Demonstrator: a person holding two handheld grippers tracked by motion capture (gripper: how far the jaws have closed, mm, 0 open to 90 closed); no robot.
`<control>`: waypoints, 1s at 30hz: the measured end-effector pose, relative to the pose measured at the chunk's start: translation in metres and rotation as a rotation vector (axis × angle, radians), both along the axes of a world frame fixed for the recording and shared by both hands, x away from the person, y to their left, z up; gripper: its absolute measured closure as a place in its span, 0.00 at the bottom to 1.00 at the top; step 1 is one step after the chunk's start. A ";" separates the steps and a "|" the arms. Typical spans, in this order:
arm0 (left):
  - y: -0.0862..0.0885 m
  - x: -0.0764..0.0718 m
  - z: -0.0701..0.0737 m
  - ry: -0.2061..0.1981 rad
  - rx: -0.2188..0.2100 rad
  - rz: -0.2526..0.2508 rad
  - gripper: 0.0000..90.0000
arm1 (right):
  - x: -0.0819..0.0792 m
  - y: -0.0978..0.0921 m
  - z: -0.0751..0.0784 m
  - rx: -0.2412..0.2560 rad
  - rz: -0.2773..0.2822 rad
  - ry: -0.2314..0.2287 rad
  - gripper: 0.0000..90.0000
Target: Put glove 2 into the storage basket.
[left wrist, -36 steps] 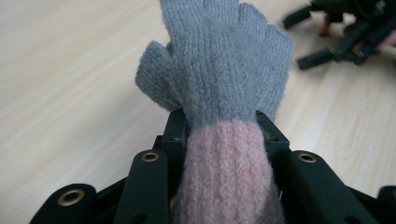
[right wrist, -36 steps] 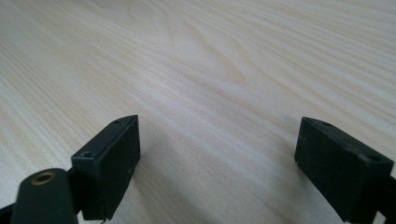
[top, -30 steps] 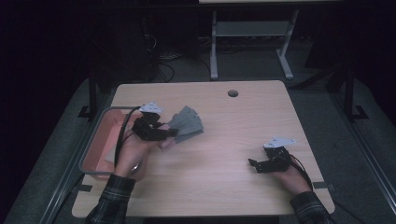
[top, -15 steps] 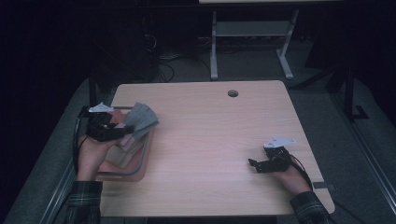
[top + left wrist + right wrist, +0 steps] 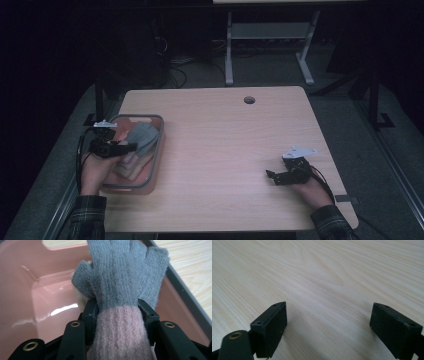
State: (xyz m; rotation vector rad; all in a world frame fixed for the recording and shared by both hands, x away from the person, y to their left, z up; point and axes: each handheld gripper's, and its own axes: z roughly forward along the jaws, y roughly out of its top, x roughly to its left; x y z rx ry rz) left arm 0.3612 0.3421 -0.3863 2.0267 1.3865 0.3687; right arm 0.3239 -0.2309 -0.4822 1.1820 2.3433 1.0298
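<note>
A grey knitted glove [image 5: 125, 277] with a pink ribbed cuff is seen over a pink bin [image 5: 50, 300] with a grey rim; plaid sleeves [image 5: 89, 220] are worn.

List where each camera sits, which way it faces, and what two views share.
High view: above the table's near side, looking forward and down; both forearms enter from below.
Left gripper view: rides the left gripper, facing along its jaws.
Right gripper view: rides the right gripper, facing bare tabletop.
Shared: the grey-and-pink glove over the pink bin.

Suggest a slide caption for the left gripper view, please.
Left gripper clamps a grey-and-pink knit glove above the pink bin.
</note>
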 end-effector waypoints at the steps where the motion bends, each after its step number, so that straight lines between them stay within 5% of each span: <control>1: 0.001 0.000 0.001 -0.004 0.013 0.004 0.64 | 0.000 0.000 0.000 0.000 0.000 0.000 0.16; 5: 0.002 0.001 -0.001 0.004 0.003 -0.007 0.57 | 0.000 0.000 0.000 0.000 0.000 0.000 0.16; 11: -0.001 0.002 0.004 -0.012 0.016 0.016 0.23 | 0.000 0.000 0.000 0.000 0.000 0.000 0.16; 21: -0.011 -0.001 0.030 -0.101 0.002 -0.037 0.21 | 0.000 0.000 0.000 0.002 -0.002 0.005 0.16; 30: -0.047 0.000 0.031 -0.100 -0.037 -0.161 0.21 | 0.000 0.000 0.000 0.000 -0.001 0.002 0.16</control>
